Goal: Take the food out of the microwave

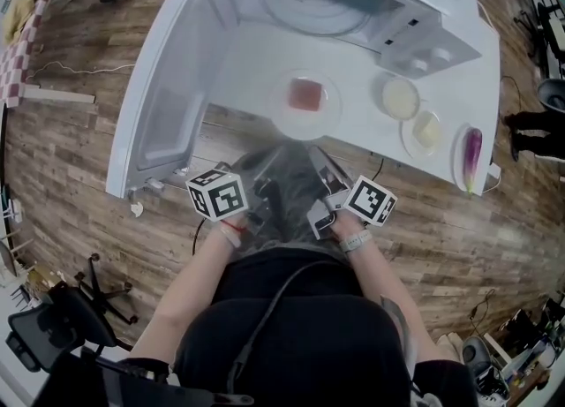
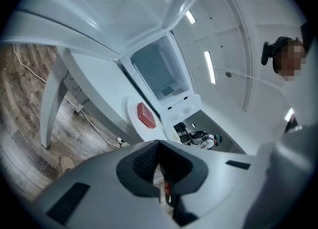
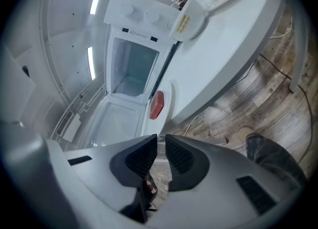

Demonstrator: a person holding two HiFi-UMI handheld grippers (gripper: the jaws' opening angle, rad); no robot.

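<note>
A red slab of food (image 1: 306,94) lies on a clear plate (image 1: 284,120) on the white table, just in front of the open microwave (image 1: 311,6), whose cavity looks bare. The food (image 2: 145,115) shows ahead in the left gripper view, and the food (image 3: 156,105) shows ahead in the right gripper view. My left gripper (image 1: 263,186) (image 2: 159,146) and right gripper (image 1: 325,186) (image 3: 161,141) are held close to my body, off the table's near edge. Both are shut with nothing between the pads, pointing toward the plate.
The microwave door (image 1: 172,101) hangs open to the left. Right of the plate sit a small bowl (image 1: 400,97), a dish with pale food (image 1: 426,129) and a plate with a purple vegetable (image 1: 471,156). A black chair (image 1: 62,321) stands behind me at the left.
</note>
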